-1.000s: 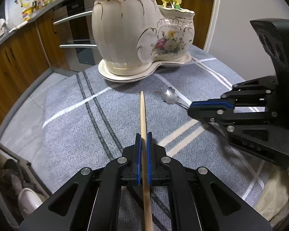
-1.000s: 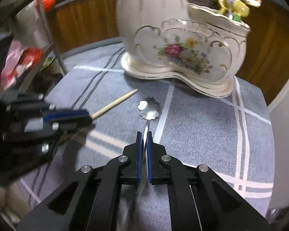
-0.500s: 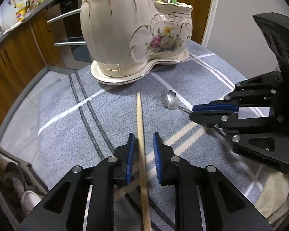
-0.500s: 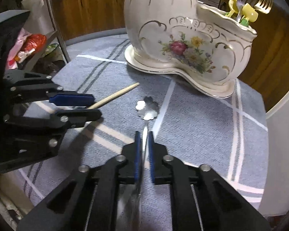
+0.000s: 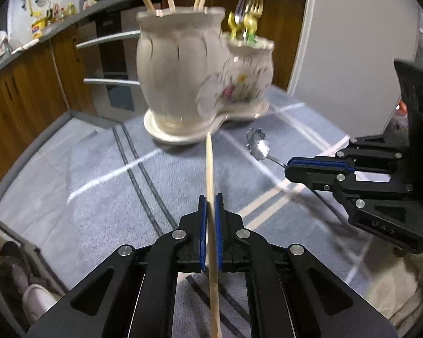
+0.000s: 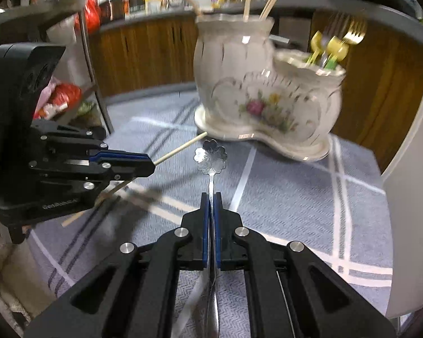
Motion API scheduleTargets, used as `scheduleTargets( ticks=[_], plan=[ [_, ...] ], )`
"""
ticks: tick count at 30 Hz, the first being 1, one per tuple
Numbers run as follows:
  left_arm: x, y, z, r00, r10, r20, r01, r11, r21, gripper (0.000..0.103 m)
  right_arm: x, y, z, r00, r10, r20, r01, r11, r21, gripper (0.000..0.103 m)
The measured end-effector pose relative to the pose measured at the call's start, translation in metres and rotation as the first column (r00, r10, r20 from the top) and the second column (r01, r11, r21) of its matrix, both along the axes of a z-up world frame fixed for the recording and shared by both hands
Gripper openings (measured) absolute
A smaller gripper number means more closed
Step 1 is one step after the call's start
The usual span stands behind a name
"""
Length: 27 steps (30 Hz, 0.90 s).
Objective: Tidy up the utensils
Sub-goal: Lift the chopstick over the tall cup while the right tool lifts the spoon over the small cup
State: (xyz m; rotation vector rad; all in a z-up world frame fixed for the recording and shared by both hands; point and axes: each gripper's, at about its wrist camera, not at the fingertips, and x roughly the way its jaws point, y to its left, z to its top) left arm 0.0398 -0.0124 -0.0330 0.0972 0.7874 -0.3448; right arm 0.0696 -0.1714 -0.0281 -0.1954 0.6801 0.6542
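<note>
"Two utensils at once? Where were they?"

"My left gripper (image 5: pixel 210 211) had its jaws pinching a wooden chopstick (image 5: pixel 209 169). My right gripper (image 6: pixel 210 208) had its jaws pressed on a flower-bowled spoon (image 6: pixel 210 156). Both utensils looked lifted off the cloth-covered tabletop (image 6: pixel 282 197), short of the ceramic holder (image 5: pixel 183 84)."

"So what next?"

"Carrying, I judged. The chopstick belonged in the tall pot with the other sticks, the spoon probably in the low pot with the forks (image 6: pixel 338 36)."

"Did the views differ?"

"Only the right view showed the chopstick's rear end behind my left gripper."
</note>
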Motion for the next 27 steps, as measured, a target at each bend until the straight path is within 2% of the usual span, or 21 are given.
scheduleTargets(
  ticks=[6, 13, 19, 22, 27],
  plan=[
    [-0.015, 0.007, 0.029, 0.994, -0.002, 0.105, 0.01, 0.997, -0.074, 0.006, -0.005, -0.016, 0.025, 0.992, -0.038, 0.12, 0.026, 0.995, 0.101, 0.003],
    [-0.028, 0.007, 0.057, 0.977, -0.021, 0.211, 0.052, 0.988, -0.142, 0.006, -0.013, -0.025, 0.051, 0.963, -0.075, 0.259, 0.022, 0.979, 0.202, 0.003],
    [-0.021, 0.01, 0.09, 0.943, 0.002, 0.331, 0.07, 0.976, -0.204, 0.006, 0.0, -0.029, 0.08, 0.944, -0.126, 0.306, 0.038, 0.96, 0.277, 0.003],
    [-0.011, 0.014, 0.107, 0.918, 0.03, 0.396, 0.069, 0.97, -0.233, 0.006, 0.019, -0.035, 0.093, 0.938, -0.169, 0.303, 0.059, 0.939, 0.34, 0.003],
    [0.018, 0.022, 0.125, 0.869, 0.118, 0.481, 0.034, 0.955, -0.296, 0.006, 0.042, -0.042, 0.112, 0.906, -0.257, 0.335, 0.101, 0.902, 0.419, 0.003]
  ],
)
